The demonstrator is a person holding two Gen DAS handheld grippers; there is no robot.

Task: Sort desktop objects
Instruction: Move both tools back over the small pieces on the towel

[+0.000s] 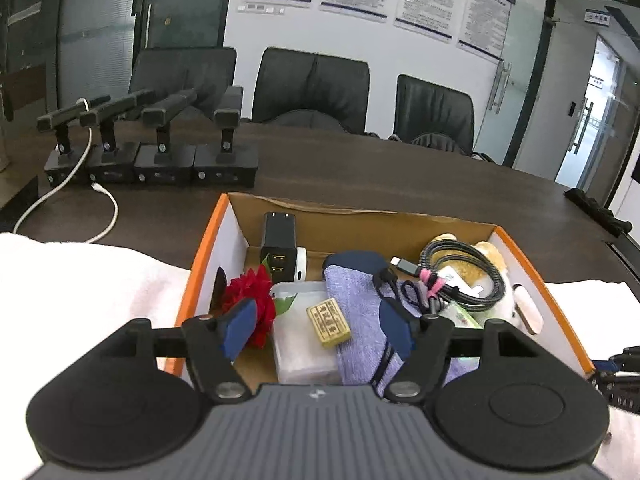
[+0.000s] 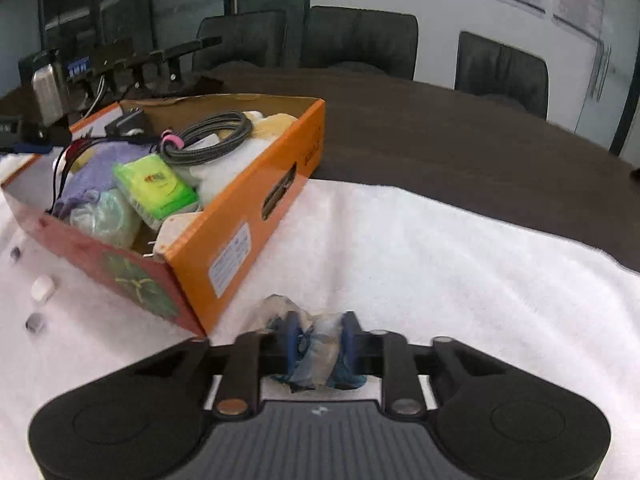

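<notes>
White towelling [image 2: 420,248] covers the near end of a dark brown wooden conference table [image 1: 360,168], with black leather chairs [image 1: 312,88] and wall notices behind. On the cloth sits an orange cardboard box [image 2: 240,216] crammed with cables, a charger and tissues. Above it the left gripper [image 1: 316,330] hangs spread wide and empty. Beside the box, the right gripper [image 2: 320,340] pinches a crumpled clear plastic bag with blue inside [image 2: 316,354].
</notes>
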